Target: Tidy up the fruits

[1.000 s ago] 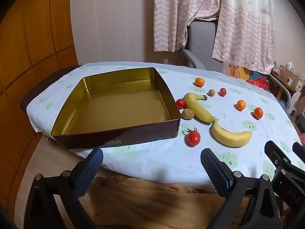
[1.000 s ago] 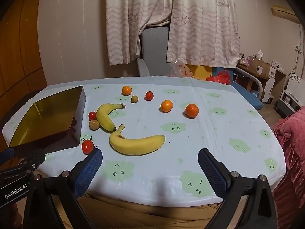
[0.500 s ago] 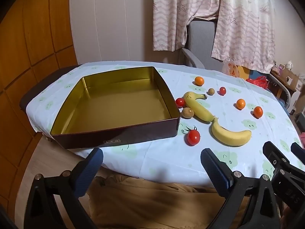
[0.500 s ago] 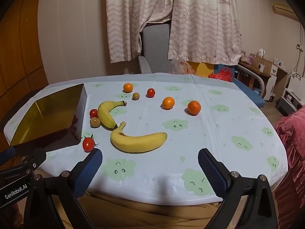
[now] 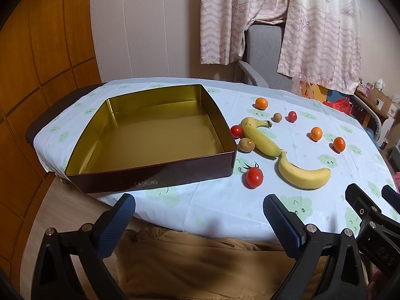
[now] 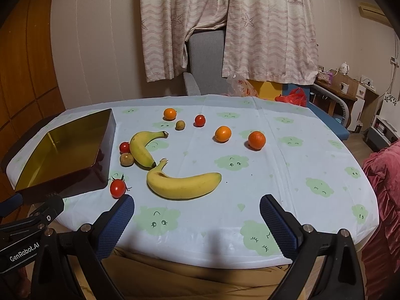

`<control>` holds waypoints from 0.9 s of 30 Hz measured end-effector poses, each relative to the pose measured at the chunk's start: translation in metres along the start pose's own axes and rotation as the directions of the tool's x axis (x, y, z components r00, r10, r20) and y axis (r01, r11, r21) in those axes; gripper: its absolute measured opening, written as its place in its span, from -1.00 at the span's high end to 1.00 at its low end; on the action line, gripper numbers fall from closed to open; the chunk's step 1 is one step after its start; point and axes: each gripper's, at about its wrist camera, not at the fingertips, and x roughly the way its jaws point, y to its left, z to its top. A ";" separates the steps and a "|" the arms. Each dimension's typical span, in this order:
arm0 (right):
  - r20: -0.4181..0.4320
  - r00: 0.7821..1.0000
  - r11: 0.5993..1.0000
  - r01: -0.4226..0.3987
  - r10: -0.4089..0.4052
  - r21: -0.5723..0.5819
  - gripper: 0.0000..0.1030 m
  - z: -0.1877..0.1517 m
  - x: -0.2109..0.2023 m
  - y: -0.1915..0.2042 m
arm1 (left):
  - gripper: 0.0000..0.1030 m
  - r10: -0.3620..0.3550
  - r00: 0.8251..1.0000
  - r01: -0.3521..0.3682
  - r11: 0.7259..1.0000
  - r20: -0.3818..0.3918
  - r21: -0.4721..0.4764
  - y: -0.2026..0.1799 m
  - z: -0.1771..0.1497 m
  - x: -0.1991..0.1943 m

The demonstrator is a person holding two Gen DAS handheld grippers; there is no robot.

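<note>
1. Left gripper [image 5: 198, 212], black frame with blue ribbed pads: jaws wide, holding nothing, hovering off the near edge of the oval table in a pale blue cloud-print cloth [image 5: 225, 207].
2. Landmark: square gold-lined tin tray with dark brown outer walls [image 5: 150, 172], on the left part of the table; nothing inside it.
3. Red stemmed cherry tomato [image 5: 254, 177] just beside the tray's near right corner, not touching.
4. Small red cherry tomato [image 5: 236, 130] and round brown longan-like fruit [image 5: 246, 145] close to the tray's right wall; contact can't be told.
5. Smaller yellow banana [image 5: 260, 137] right of those two, touching the brown fruit; its lower end meets the stem of the larger yellow banana [image 5: 302, 173], further right of the tray and nearer the table's front edge.
6. Far orange mandarin [image 5: 261, 103], small brown fruit [image 5: 277, 117] and red tomato [image 5: 292, 116] right of the tray's far corner, apart from each other.
7. Two orange mandarins [image 5: 316, 133] [image 5: 339, 144] well right of the tray, near each other, not touching.
8. Right gripper [image 6: 196, 215], same black and blue build: jaws wide, holding nothing, over the near table edge right of the tray, larger banana ahead between its pads.
9. Grey chair [image 6: 206, 60] and pink patterned curtains [image 6: 270, 25] behind the table, beyond the tray.
</note>
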 end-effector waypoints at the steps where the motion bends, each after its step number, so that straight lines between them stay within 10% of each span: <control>1: -0.001 1.000 1.000 -0.001 0.001 -0.001 -0.98 0.000 0.000 0.000 | -1.00 0.001 1.000 -0.001 1.000 0.001 0.000 0.000 0.000 0.000; 27: 0.003 0.999 0.999 -0.036 0.036 -0.010 -0.98 -0.003 0.000 0.002 | -1.00 0.006 1.000 -0.006 1.000 -0.017 -0.001 0.003 0.000 0.004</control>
